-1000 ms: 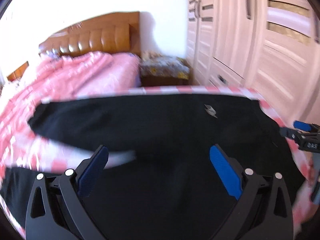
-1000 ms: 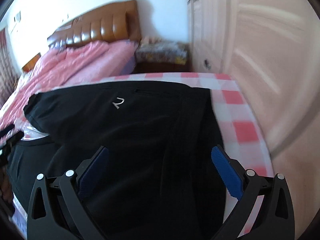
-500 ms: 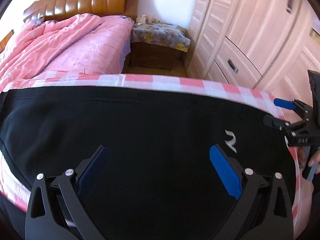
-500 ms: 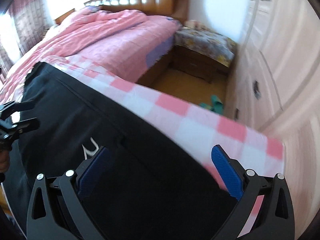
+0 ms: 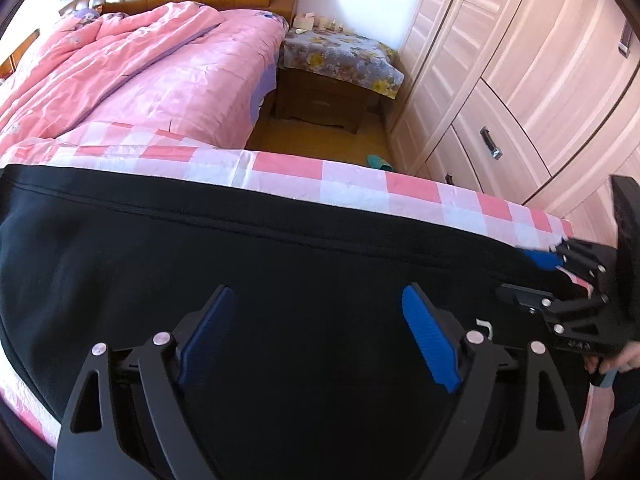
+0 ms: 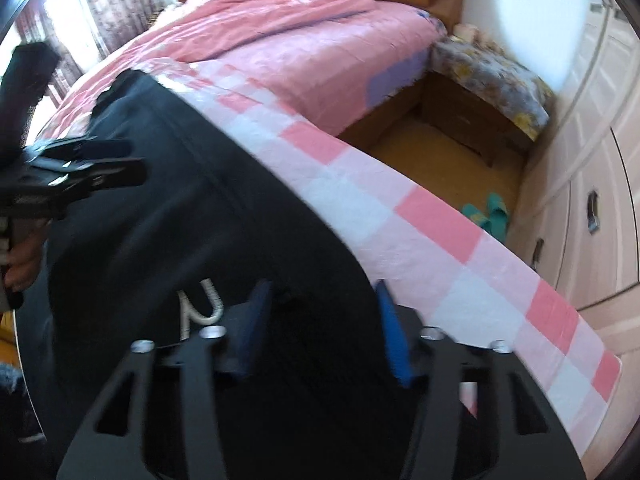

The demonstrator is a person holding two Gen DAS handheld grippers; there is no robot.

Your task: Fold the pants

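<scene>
Pink quilted bed (image 5: 152,64), puffy and creased, with a glossy brown ribbed headboard, lies far ahead of my left tongs. Pale panelled wardrobe (image 5: 520,92), metal handles, runs along the side beyond my right tongs.

Pink-and-white checked cloth (image 5: 352,184), smooth, covers the work surface. A strip of it stays bare ahead of both tongs, then drops off at a straight far edge to wooden floor.

Black pants (image 5: 280,264), matte soft knit, lie flat across the cloth under both tongs; a stitched seam runs along their far edge. Small white embroidered logo (image 6: 200,306) on the pants just left of my right tongs; shape like a "2", not legible as a brand.

Nightstand (image 5: 340,80) under a floral cover stands past the floor gap. Teal slippers (image 6: 486,216) lie on the floor by the wardrobe.

Left tongs (image 5: 320,334): blue pads spread wide, nothing between them, hovering over the fabric.

Right tongs (image 6: 320,326): jaws partly narrowed around a bunch of pants fabric at its edge; blurred, so I cannot tell whether they pinch it.
</scene>
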